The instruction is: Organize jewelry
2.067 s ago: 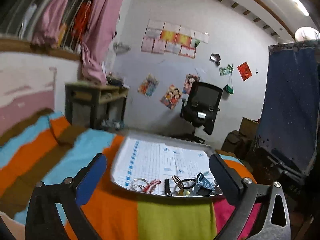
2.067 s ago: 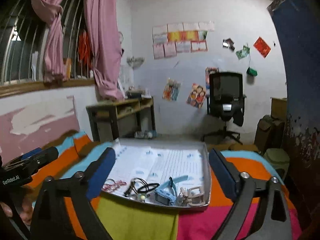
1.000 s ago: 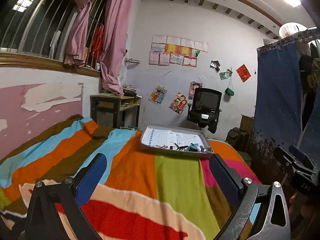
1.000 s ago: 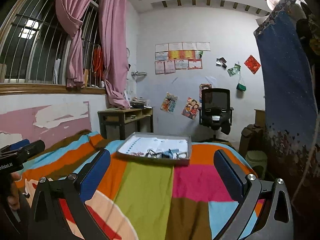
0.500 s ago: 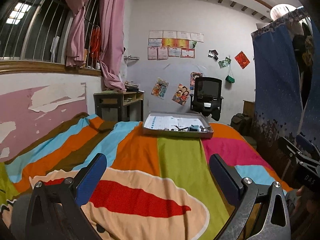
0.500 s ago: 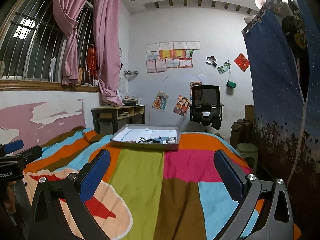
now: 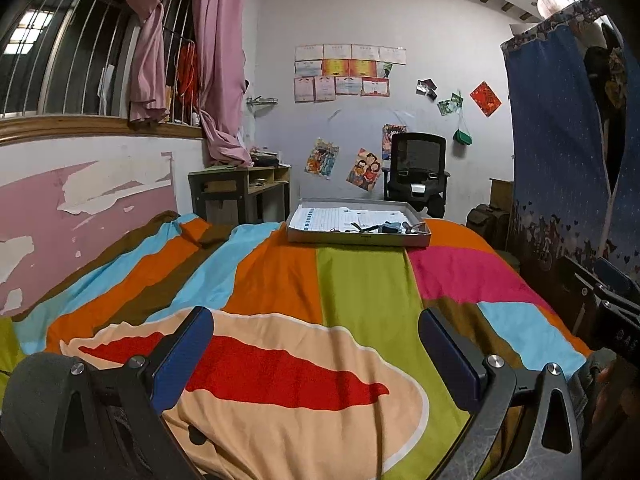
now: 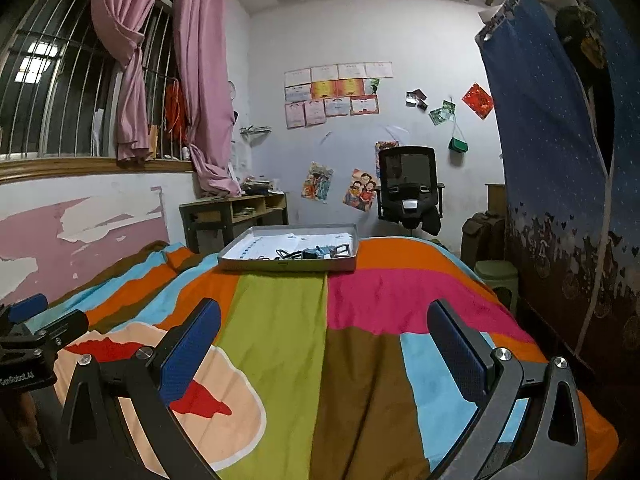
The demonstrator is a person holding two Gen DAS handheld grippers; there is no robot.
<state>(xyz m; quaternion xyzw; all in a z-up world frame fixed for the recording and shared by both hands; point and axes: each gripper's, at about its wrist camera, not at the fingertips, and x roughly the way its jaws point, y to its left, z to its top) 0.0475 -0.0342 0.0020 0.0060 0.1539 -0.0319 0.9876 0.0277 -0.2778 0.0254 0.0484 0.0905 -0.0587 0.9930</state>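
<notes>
Both grippers had pulled well back from the tray, now far across the bed. Left gripper and right gripper: jaws wide apart, nothing held. Jewelry lay bunched at the tray's near edge; prob. light, tangly, delicate — pinch single pieces by band/clasp.

Both grippers farther from tray

A home bedroom: a bed with striped cover, pink curtains left, desk and office chair far.
</notes>
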